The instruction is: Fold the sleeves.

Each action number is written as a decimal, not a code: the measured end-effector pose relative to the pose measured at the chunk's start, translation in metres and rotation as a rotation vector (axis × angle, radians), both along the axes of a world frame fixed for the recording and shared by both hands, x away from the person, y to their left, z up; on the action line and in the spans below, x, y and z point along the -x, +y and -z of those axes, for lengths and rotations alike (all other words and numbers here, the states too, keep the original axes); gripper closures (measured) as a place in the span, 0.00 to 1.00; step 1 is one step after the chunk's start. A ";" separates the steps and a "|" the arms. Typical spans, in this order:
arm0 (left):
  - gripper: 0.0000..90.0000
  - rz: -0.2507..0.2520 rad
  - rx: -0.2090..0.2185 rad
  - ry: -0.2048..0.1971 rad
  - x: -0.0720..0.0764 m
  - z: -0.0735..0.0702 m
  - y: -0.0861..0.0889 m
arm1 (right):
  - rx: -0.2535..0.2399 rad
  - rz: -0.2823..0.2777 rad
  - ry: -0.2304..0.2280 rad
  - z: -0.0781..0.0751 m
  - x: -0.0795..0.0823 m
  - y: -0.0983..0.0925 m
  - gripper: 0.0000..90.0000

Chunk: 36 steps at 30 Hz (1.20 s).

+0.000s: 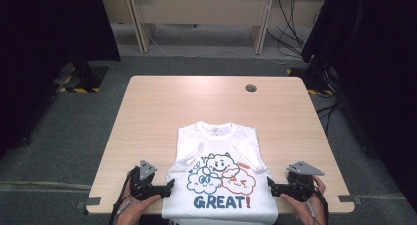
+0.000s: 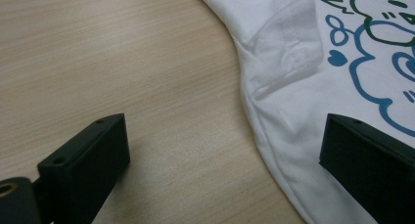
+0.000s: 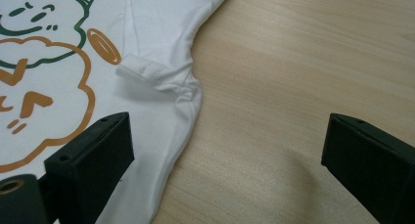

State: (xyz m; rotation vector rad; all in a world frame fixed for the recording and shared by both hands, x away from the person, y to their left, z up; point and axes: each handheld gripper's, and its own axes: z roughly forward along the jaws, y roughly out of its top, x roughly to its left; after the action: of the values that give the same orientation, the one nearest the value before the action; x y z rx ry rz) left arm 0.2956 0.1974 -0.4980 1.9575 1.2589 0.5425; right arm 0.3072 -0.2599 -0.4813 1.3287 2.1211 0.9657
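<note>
A white T-shirt (image 1: 220,183) with both sleeves folded in is laid at the near edge of the table (image 1: 162,102), hem overhanging; bare wood is left on either side and beyond. The left gripper (image 1: 169,186) and right gripper (image 1: 269,183) are held spread at its 2 side edges. 3 cartoon clouds and "GREAT!" are printed on it

High view: overhead, facing forward over the table (image 1: 162,102).
Gripper views: low, close, apparently angled down at opposite shirt (image 1: 219,185) edges.
</note>
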 end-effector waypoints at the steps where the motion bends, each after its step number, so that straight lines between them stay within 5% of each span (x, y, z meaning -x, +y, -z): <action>1: 0.04 0.001 -0.011 -0.001 0.000 0.000 0.000 | 0.001 0.001 -0.001 0.000 0.000 0.000 0.06; 36: 0.02 0.007 -0.020 0.003 0.000 0.000 0.000 | 0.012 -0.001 0.003 0.000 0.002 0.001 0.06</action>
State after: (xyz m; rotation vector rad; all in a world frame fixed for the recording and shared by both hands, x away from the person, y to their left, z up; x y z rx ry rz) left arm 0.2960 0.1974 -0.4984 1.9787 1.2527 0.5509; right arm 0.3055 -0.2591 -0.4812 1.3249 2.1265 0.9504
